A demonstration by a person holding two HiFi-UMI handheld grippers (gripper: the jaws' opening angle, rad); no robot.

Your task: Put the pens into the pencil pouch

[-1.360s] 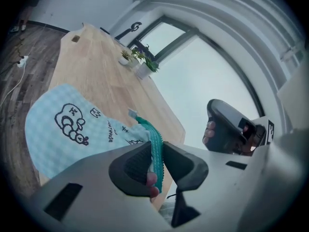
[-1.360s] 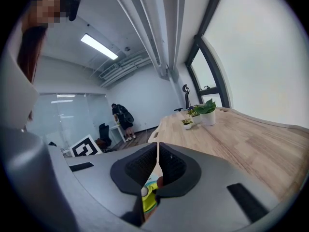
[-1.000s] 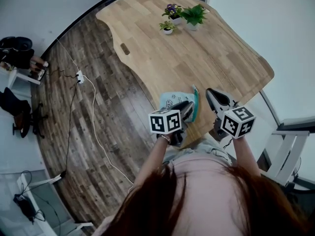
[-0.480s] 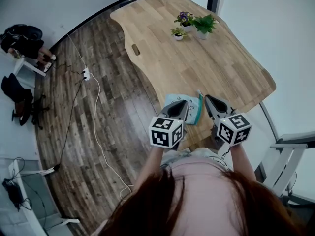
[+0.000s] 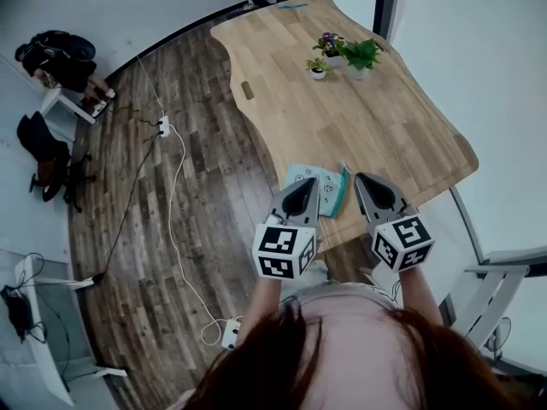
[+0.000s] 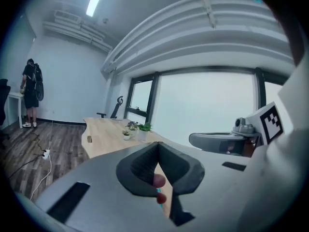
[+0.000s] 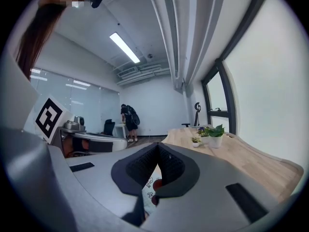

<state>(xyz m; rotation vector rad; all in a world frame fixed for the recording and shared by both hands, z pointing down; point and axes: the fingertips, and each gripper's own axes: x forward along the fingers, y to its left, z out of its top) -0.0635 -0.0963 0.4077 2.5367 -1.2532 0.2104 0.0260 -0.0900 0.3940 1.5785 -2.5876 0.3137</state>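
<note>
A person (image 5: 61, 58) stands at a white desk (image 5: 53, 102) far left of the pouch (image 5: 327, 182); a cable with a power strip (image 5: 162, 127) lies on the floor (image 5: 197, 229) between them and the pouch. The pouch, pale blue and printed, lies flat at the near edge of the table (image 5: 402, 135); what it holds cannot be told. A teal strip (image 5: 342, 190) runs along the pouch's right side; pen or zip, I cannot tell. The left gripper (image 5: 306, 188) is over the pouch's left part; its jaws have just closed, pads pressed together on nothing. Blurred red and pink bits (image 6: 158, 180) show under its pads. The right gripper (image 5: 366, 182) is just right of the pouch, pads likewise together and empty. Far beyond the pouch stand three small pots (image 5: 344, 58), each holding a green plant.
</note>
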